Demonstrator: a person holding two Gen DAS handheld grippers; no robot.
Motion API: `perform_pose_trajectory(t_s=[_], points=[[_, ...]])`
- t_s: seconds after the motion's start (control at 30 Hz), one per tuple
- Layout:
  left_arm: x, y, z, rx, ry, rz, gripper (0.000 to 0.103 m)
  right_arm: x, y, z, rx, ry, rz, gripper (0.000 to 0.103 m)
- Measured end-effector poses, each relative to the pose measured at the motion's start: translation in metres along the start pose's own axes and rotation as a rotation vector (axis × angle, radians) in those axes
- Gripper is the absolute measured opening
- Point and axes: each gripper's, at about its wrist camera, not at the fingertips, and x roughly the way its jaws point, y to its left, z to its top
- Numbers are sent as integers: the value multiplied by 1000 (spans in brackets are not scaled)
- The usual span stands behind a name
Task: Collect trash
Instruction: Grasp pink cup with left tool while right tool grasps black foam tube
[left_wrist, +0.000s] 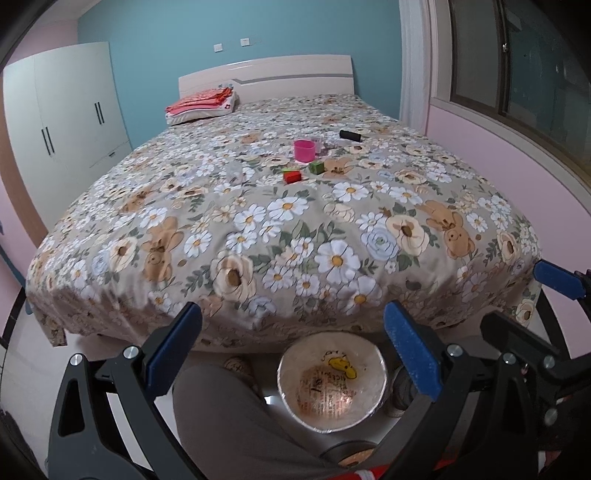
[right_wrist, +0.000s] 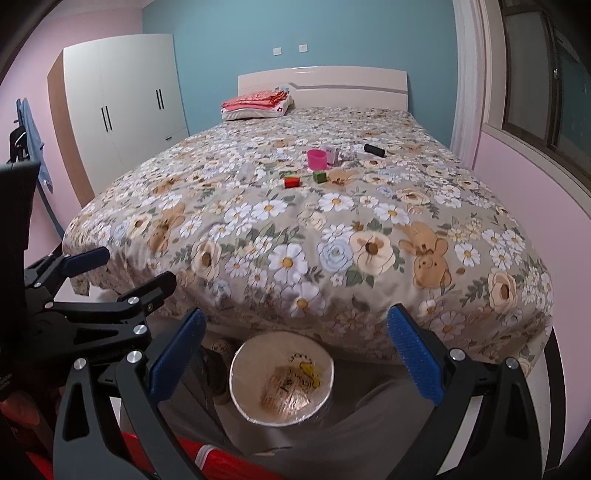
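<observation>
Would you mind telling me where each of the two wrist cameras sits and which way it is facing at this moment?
Left wrist view: sits on the left gripper near the foot of the bed, facing the headboard; its open blue fingers, the person's grey-clad leg and the right gripper at the right edge show.
Right wrist view: sits on the right gripper, facing the same way; its open fingers and the left gripper at the left edge show.
Both share the bed, the pink cup, the black cylinder and the lined bin on the floor below.
</observation>
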Motion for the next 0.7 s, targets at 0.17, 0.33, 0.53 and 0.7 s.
perform_pose_trajectory(t_s=[0.17,0.33,0.53,0.7], points=[[30,5,32,-25,10,-41,96,23,-18,25,9,2,-15,100],[77,16,70,-100,48,-66,96,59,-38,55,9,16,-36,100],[133,25,109,-136,63,-51,96,108,-62,92,17,23,-36,100],[180,28,139,-152,82,-37,96,150,-80,120,20,34,-38,100]])
